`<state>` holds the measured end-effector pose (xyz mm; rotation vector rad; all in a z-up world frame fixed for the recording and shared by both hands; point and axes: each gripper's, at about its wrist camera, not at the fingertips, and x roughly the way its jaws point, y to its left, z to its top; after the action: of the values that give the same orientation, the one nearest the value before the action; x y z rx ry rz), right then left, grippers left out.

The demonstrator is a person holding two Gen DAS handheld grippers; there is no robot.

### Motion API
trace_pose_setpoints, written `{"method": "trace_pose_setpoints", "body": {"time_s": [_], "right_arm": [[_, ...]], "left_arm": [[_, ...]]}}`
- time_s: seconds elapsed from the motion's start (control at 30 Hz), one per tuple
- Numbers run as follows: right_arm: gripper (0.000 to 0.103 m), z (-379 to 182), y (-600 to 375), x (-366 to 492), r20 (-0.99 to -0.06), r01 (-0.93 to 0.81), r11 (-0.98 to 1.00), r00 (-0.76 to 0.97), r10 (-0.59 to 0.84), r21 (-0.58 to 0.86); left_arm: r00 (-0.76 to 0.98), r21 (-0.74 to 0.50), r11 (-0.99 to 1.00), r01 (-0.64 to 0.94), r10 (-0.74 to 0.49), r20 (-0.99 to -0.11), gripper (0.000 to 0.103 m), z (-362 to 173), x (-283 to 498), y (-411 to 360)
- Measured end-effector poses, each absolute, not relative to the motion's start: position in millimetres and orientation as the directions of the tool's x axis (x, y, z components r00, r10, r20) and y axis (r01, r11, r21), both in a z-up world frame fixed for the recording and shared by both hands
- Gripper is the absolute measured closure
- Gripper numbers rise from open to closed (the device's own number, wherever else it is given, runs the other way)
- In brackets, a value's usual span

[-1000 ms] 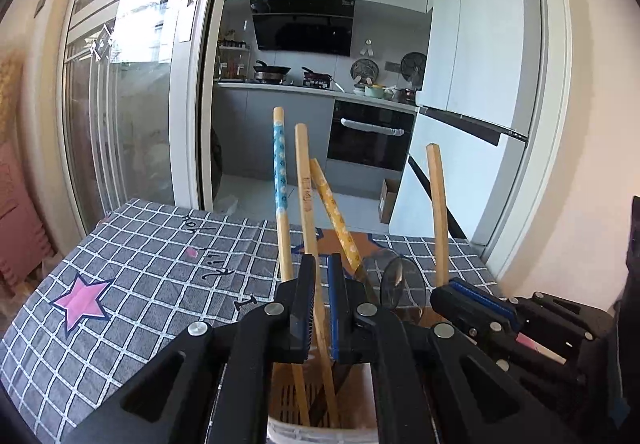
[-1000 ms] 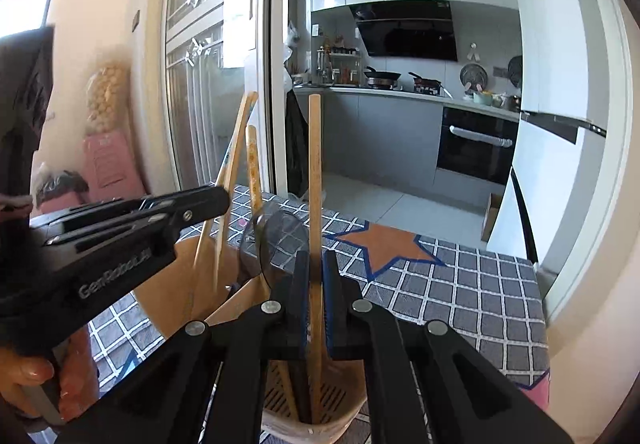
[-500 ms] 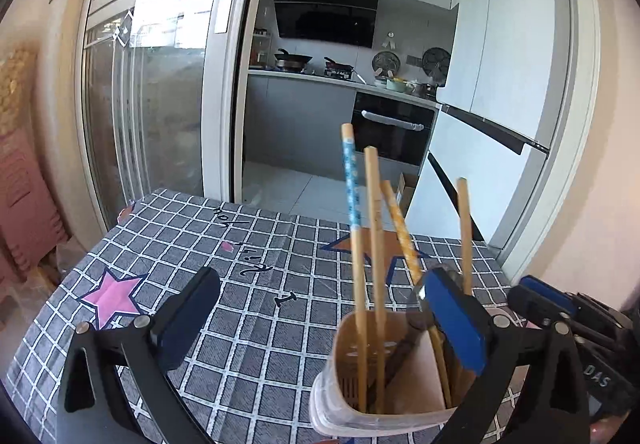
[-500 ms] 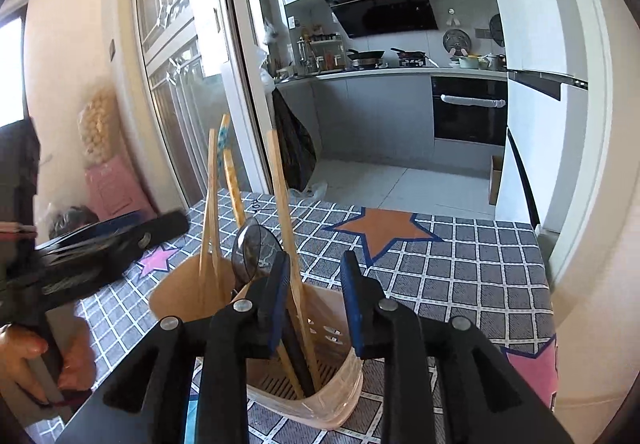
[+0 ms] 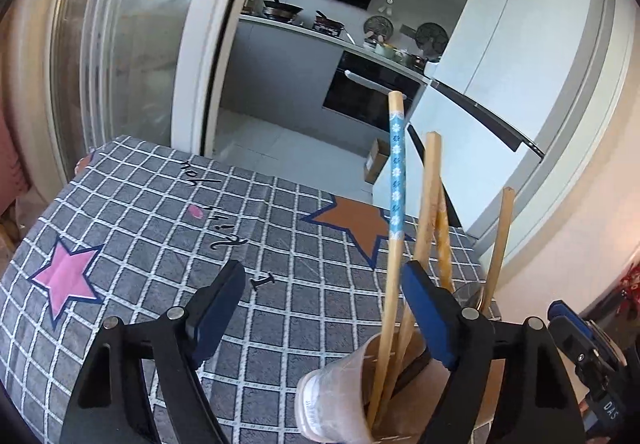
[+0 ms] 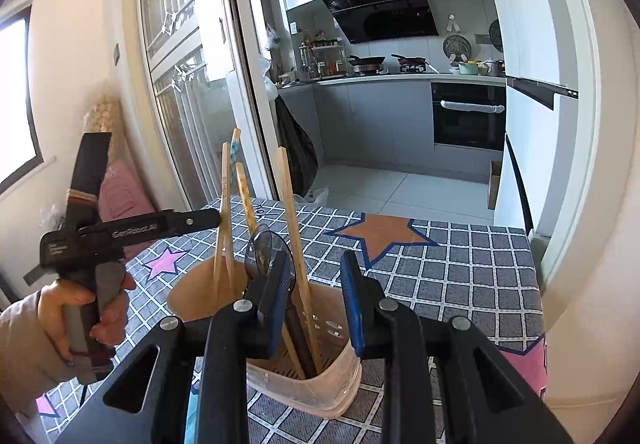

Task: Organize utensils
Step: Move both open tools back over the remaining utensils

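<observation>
A clear plastic utensil holder (image 5: 336, 400) (image 6: 320, 384) stands on the checked tablecloth and holds several wooden chopsticks, one with a blue flowered end (image 5: 397, 172), and a spoon (image 6: 262, 252). My left gripper (image 5: 324, 308) is open and empty, above and left of the holder; it also shows in the right wrist view (image 6: 160, 230). My right gripper (image 6: 316, 300) is open and empty, just over the holder's near rim with the chopsticks (image 6: 294, 236) in front of it. Its tip shows at the lower right of the left wrist view (image 5: 576, 336).
The grey checked tablecloth (image 5: 160, 228) with pink and orange stars covers the table. The table's far edge faces a kitchen doorway with a sliding glass door (image 6: 180, 84). A white fridge (image 5: 500, 84) and a wall stand to the right.
Both grippers opened and let go of the chopsticks, which now stand in the holder. Both have drawn back and up; the left has shifted to the left.
</observation>
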<state>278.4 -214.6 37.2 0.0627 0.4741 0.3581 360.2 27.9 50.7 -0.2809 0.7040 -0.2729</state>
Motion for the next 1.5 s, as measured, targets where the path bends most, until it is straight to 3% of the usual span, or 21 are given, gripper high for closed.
{"method": "trace_pose_setpoints", "body": {"time_s": [0.17,0.3,0.63,0.93,0.97,1.0,1.13,1.3,1.37,1.5], "right_arm": [[0.074,38.1,-212.1,274.7,-0.441,-0.323,0.937,0.827,0.348,0.133],[0.074,37.6,-213.5,271.9,-0.446,-0.321,0.938,0.827,0.343,0.128],[0.074,36.7,-215.0,271.2,-0.455,-0.31,0.941,0.825,0.336,0.134],[0.074,38.4,-213.6,262.4,-0.466,-0.323,0.938,0.816,0.343,0.126],[0.074,38.7,-214.0,261.0,-0.467,-0.323,0.937,0.814,0.345,0.13],[0.074,39.6,-214.5,259.3,-0.468,-0.324,0.936,0.812,0.349,0.137],[0.071,43.5,-215.0,248.9,-0.481,-0.332,0.93,0.797,0.365,0.156],[0.051,43.8,-214.2,229.6,-0.514,-0.342,0.919,0.762,0.394,0.197],[0.045,37.8,-214.6,220.8,-0.549,-0.344,0.909,0.724,0.417,0.235],[0.044,14.8,-211.1,202.9,-0.652,-0.311,0.898,0.618,0.44,0.311]], "left_arm": [[0.688,-0.343,0.915,0.212,-0.389,-0.613,0.016,52.2,372.0,10.6],[0.654,-0.349,0.908,0.23,-0.41,-0.635,0.065,49.8,376.2,2.2],[0.832,-0.286,0.931,0.228,-0.339,-0.439,0.066,84.9,334.6,-1.4],[0.866,-0.183,0.974,0.129,-0.201,-0.458,0.063,72.9,311.2,-1.5],[0.865,-0.167,0.978,0.127,-0.191,-0.463,0.037,72.6,307.5,-0.6],[0.866,-0.152,0.982,0.114,-0.173,-0.469,0.0,72.7,304.2,1.1],[0.882,-0.124,0.99,0.064,-0.114,-0.458,0.0,76.5,284.6,13.0],[0.84,-0.17,0.983,0.066,-0.147,-0.522,0.0,73.2,257.7,34.2],[0.805,-0.183,0.979,0.087,-0.177,-0.567,0.0,66.8,241.7,39.6],[0.698,-0.179,0.976,0.127,-0.216,-0.683,0.0,41.2,207.6,43.4]]}}
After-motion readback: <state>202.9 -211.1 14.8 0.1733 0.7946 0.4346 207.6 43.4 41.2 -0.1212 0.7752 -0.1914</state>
